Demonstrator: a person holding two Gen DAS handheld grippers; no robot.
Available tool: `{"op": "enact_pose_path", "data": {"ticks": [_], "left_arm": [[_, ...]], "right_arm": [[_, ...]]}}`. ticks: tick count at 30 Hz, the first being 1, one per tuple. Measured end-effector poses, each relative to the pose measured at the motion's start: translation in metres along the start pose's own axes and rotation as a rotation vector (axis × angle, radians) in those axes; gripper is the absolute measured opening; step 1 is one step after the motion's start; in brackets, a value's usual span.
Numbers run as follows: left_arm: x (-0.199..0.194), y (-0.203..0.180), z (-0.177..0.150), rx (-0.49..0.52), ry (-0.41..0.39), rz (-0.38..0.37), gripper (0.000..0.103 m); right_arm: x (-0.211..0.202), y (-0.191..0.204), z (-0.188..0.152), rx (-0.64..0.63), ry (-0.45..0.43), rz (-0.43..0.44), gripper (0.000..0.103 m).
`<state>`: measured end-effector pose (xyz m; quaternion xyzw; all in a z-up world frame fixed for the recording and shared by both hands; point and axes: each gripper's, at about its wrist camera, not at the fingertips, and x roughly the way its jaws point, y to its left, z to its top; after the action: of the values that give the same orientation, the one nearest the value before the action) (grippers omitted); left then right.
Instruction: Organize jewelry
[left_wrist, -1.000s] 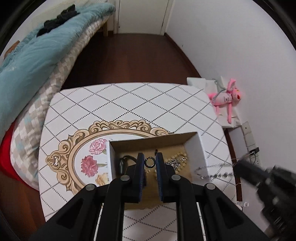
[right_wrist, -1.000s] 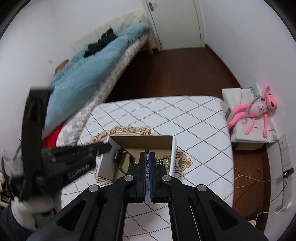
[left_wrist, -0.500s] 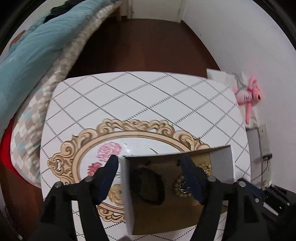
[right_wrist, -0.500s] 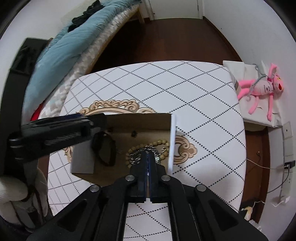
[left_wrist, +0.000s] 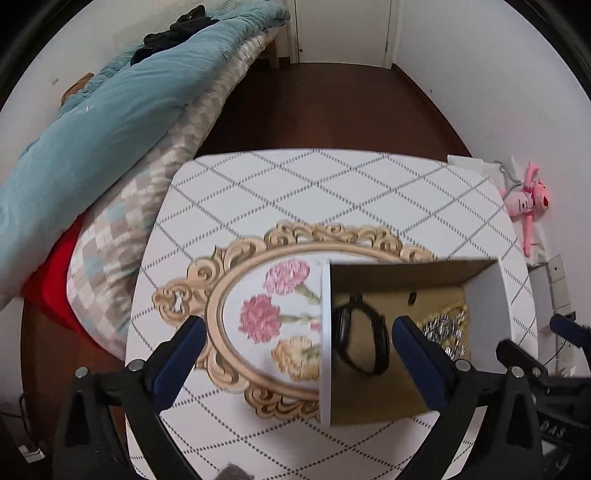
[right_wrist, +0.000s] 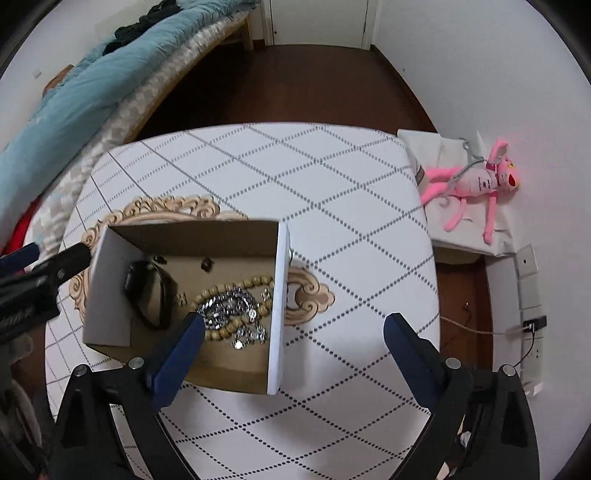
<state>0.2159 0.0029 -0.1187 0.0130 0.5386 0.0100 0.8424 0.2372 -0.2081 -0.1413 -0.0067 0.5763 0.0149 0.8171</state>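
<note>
An open cardboard box (right_wrist: 107, 291) with white outer walls stands on the patterned table (right_wrist: 332, 192). Inside lie a black watch (right_wrist: 147, 291), a wooden bead bracelet (right_wrist: 255, 282), a heap of silver chain (right_wrist: 227, 306) and a small dark piece (right_wrist: 206, 264). My right gripper (right_wrist: 293, 334) is open and empty, held above the box's right wall. My left gripper (left_wrist: 297, 339) is open and empty above the box's left wall (left_wrist: 325, 343); the watch (left_wrist: 364, 338) and silver chain (left_wrist: 443, 330) show between its fingers.
A bed with a teal quilt (left_wrist: 92, 122) runs along the table's left side. A pink plush toy (right_wrist: 476, 184) lies on a white box to the right. Wall sockets and cables (right_wrist: 532, 325) sit at the right. Dark wood floor and a door lie beyond.
Both grippers were shut a second ago; the left opened first, then the right. The silver chain that hung outside the box now lies inside it. Both grippers have lifted back.
</note>
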Motion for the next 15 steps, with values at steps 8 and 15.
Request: {"op": "enact_pose_path", "data": {"ticks": [8,15], "left_arm": [[-0.005,0.0,-0.029,-0.017,0.016,-0.001,0.103],[-0.04,-0.003,-0.047,-0.021,-0.041,0.019,0.103]], "right_arm": [[0.003,0.004,-0.013,0.006,-0.011,-0.028,0.102],[-0.028,0.0,-0.029,0.031,-0.071,-0.03,0.102]]}}
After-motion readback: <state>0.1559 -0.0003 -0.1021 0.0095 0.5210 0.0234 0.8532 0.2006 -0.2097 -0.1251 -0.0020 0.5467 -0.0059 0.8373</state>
